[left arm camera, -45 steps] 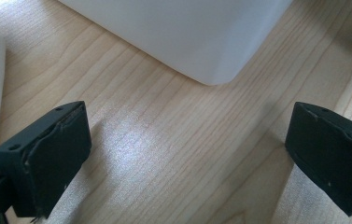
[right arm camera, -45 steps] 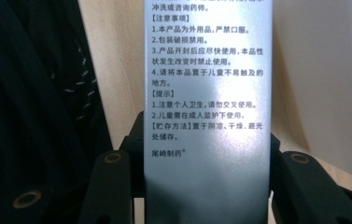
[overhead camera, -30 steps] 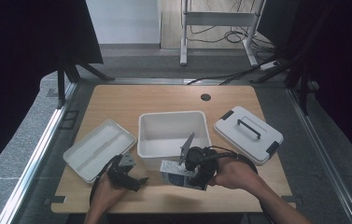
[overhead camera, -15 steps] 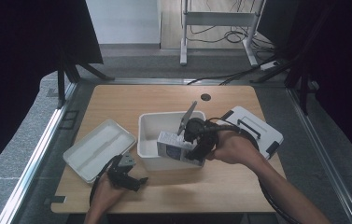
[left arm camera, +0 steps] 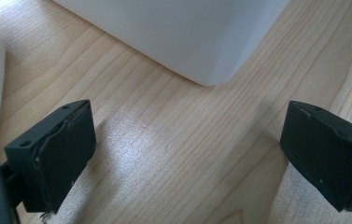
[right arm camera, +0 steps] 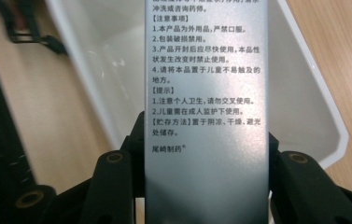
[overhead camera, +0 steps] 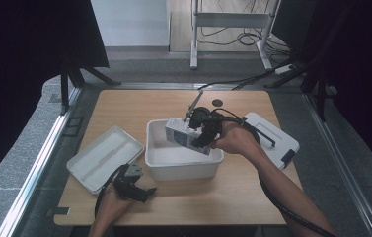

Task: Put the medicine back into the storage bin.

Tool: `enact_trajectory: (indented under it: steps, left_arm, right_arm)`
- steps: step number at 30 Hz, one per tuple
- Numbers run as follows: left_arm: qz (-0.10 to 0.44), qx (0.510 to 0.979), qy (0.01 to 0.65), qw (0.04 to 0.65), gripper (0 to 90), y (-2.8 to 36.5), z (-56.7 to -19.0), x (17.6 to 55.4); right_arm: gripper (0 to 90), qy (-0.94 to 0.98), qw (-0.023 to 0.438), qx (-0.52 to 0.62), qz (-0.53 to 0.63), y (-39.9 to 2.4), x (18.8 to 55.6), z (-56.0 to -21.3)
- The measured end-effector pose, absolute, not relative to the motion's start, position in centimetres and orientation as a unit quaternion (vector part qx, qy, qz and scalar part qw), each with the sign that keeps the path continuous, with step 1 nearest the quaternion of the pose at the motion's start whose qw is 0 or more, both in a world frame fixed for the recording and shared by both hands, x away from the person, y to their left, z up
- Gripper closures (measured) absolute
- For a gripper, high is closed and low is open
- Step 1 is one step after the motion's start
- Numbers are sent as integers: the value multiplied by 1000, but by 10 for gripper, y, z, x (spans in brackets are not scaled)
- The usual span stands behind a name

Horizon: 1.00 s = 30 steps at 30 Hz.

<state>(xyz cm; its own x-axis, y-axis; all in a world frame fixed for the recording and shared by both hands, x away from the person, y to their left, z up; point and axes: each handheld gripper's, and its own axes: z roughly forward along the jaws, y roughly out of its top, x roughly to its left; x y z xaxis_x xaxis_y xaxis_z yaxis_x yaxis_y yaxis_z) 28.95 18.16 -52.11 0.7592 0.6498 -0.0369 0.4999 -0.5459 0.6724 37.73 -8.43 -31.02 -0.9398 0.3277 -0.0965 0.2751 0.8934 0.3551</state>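
On a wooden table (overhead camera: 173, 98), a white bin (overhead camera: 183, 159) sits at centre, its lid (overhead camera: 103, 157) at 9 o'clock. The right gripper (overhead camera: 199, 129) pinches a silver printed box (overhead camera: 187, 137) above the bin. At 7 o'clock, the left gripper (overhead camera: 133, 183) rests, jaws spread on nothing.

A laboratory recording bay. A bare wooden table (overhead camera: 124, 108) stands on a grey floor (overhead camera: 20, 163), flanked by black curtains (overhead camera: 25, 44). Behind it, cables (overhead camera: 233, 37) trail around a metal stand (overhead camera: 228, 19), as in a test setup.
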Motion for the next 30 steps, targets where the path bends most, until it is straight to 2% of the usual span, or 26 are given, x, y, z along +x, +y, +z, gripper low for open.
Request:
enact_trajectory:
  steps: [5, 20, 30]
  left_arm:
    - [104, 878, 322, 340, 0, 180, -521, 289]
    - [104, 876, 323, 341, 0, 180, -522, 289]
    - [105, 876, 323, 342, 0, 180, -522, 288]
  right_arm:
    - [561, 968, 80, 173, 161, -84, 393, -335]
    - [559, 971, 66, 190, 132, -80, 413, -404]
    - [517, 977, 44, 184, 100, -72, 414, -422]
